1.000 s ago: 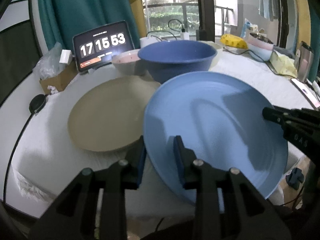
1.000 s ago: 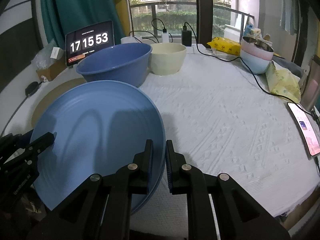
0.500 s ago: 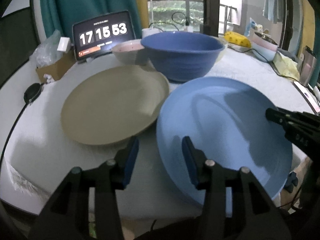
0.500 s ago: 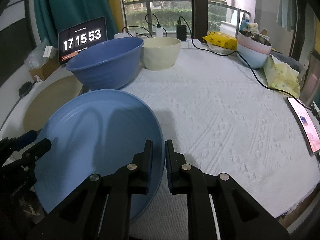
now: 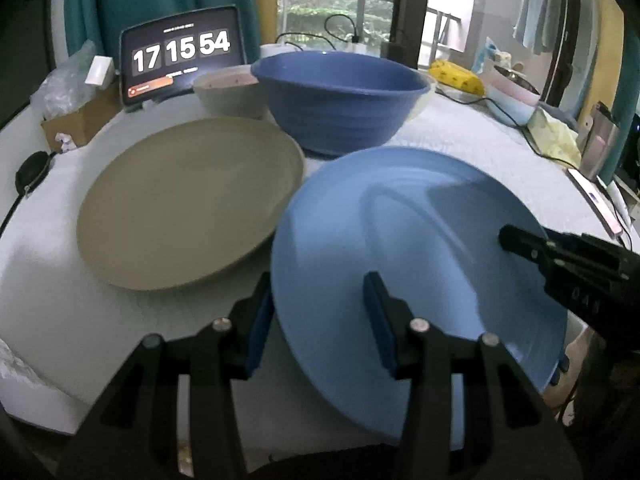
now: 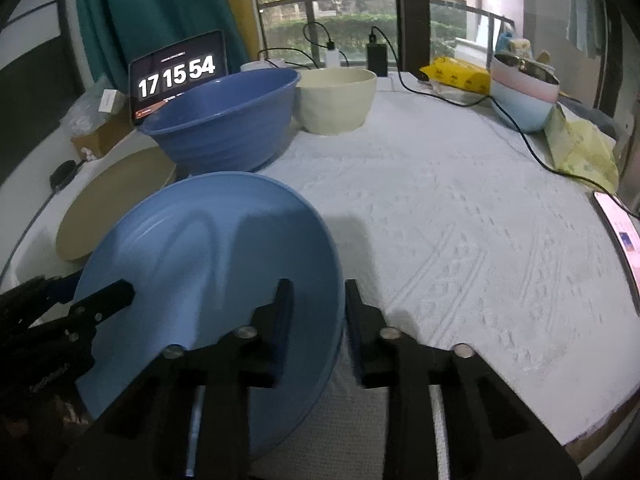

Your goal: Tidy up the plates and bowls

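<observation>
A light blue plate (image 5: 416, 240) lies at the table's front, just right of a beige plate (image 5: 188, 200), and its near side reaches past the table edge. My left gripper (image 5: 318, 316) is open, the plate's left rim between its blue pads without being pressed. In the right wrist view the blue plate (image 6: 208, 264) has its right rim between the fingers of my right gripper (image 6: 318, 316). Those jaws are opening and the pads stand off the rim. Behind stand a dark blue bowl (image 6: 224, 120), a cream bowl (image 6: 336, 100) and a small pale bowl (image 5: 232, 92).
A tablet clock (image 5: 182, 56) leans at the back left beside a cardboard box (image 5: 76, 120). Stacked pastel bowls (image 6: 524, 92), yellow packets (image 6: 456, 74) and cables lie at the back right. A phone (image 6: 620, 232) lies at the right edge. White textured cloth (image 6: 460, 220) covers the table.
The blue plate has come off the beige plate and now sits lower, beside it. First the left jaws spread off its rim, then the right jaws began to part.
</observation>
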